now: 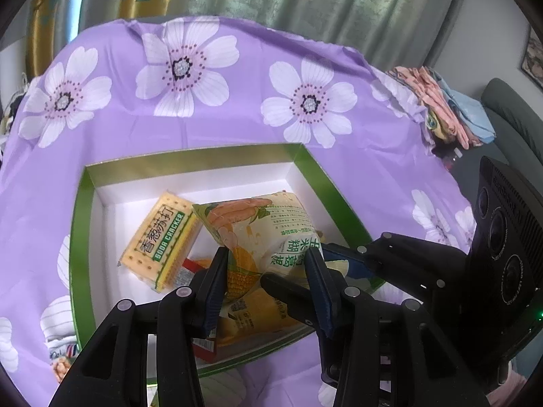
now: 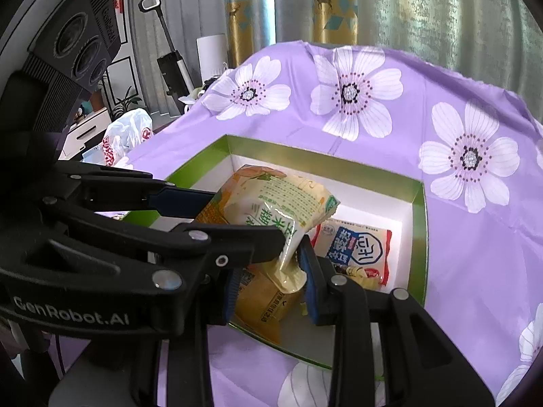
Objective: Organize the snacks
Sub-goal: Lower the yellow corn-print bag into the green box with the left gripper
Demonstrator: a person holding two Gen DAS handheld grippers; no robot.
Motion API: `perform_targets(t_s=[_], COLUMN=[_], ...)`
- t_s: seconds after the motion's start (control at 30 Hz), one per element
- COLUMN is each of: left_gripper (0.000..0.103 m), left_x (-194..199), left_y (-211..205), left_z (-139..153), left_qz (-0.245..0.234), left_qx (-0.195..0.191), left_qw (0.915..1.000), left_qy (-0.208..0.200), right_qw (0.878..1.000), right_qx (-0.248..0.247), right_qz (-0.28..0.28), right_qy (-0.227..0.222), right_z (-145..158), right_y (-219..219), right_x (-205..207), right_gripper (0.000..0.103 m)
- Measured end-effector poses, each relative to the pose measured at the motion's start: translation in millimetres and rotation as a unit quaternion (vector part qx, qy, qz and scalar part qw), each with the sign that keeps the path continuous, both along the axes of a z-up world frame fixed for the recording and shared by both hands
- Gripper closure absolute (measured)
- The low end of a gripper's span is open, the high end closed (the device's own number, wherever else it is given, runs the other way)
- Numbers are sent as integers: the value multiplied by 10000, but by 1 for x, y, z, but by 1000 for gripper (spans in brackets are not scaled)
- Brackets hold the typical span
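Observation:
A green box with a white inside (image 1: 81,210) (image 2: 418,210) lies on the purple flowered cloth. A yellow corn snack bag (image 1: 258,234) (image 2: 271,200) hangs over the box. My left gripper (image 1: 268,271) is shut on it from both sides. My right gripper (image 2: 271,281) stands around the bag's lower end, its jaws a bag's width apart, and it also shows in the left wrist view (image 1: 339,257). In the box lie a yellow soda cracker pack (image 1: 159,240), a red-white-blue packet (image 2: 356,251) and an orange packet (image 2: 261,302).
The purple flowered cloth (image 1: 210,125) (image 2: 475,254) covers the table. Folded clothes (image 1: 448,108) lie at its far right edge. A white plastic bag (image 2: 125,135), a standing vacuum (image 2: 173,64) and a low cabinet stand beyond the table's left side. Curtains hang behind.

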State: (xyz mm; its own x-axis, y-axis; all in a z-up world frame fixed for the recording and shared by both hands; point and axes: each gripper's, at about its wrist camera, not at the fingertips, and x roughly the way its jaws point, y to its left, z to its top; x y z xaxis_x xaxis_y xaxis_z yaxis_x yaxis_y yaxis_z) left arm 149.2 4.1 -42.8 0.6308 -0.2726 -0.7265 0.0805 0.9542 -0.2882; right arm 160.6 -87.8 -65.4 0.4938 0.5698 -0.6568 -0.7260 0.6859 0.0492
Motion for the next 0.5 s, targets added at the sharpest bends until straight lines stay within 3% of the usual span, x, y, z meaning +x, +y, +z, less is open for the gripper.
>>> perform_targets(t_s=[0.5], left_gripper=[58], left_x=[12], left_y=[2], left_z=[-13], left_qz=[-17], left_qx=[-78], left_qw=[9997], left_qy=[244], right_qw=[9994], right_qx=[-172], right_qz=[-34], right_qy=[301], right_z=[-13], right_y=[3], right_x=[13], right_gripper=[70])
